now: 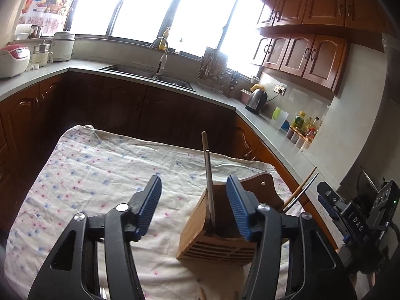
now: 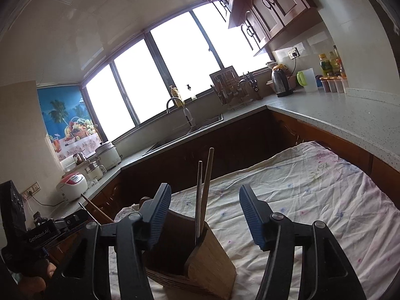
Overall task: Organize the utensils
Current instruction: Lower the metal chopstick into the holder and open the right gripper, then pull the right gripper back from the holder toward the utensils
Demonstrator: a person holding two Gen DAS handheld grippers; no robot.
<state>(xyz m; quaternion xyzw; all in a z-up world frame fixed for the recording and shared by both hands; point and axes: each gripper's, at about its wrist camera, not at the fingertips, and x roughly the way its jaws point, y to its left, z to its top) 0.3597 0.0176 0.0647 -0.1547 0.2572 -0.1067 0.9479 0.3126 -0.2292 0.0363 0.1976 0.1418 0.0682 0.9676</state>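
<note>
A slotted wooden utensil holder [image 1: 217, 235] stands on the floral cloth. In the left wrist view a metal chopstick [image 1: 208, 175] stands upright in it. My left gripper [image 1: 193, 178] is open just above the holder. The chopstick rises between its blue pads, nearer the right one, and neither pad presses on it. A wooden and a metal chopstick [image 1: 300, 190] lean out behind the holder's right side. In the right wrist view my right gripper [image 2: 205, 187] is open over the holder [image 2: 212, 262]. A metal chopstick [image 2: 199, 200] and a wooden chopstick [image 2: 208, 175] stand in it between the pads, untouched.
The cloth-covered table [image 1: 87, 175] sits inside a U-shaped kitchen counter [image 2: 325, 115]. The counter carries a sink [image 1: 147, 72], a dish rack [image 1: 215, 70], a kettle [image 1: 256, 100], bottles [image 1: 305, 125] and rice cookers [image 1: 12, 60]. Wall cupboards [image 1: 305, 55] hang at the right.
</note>
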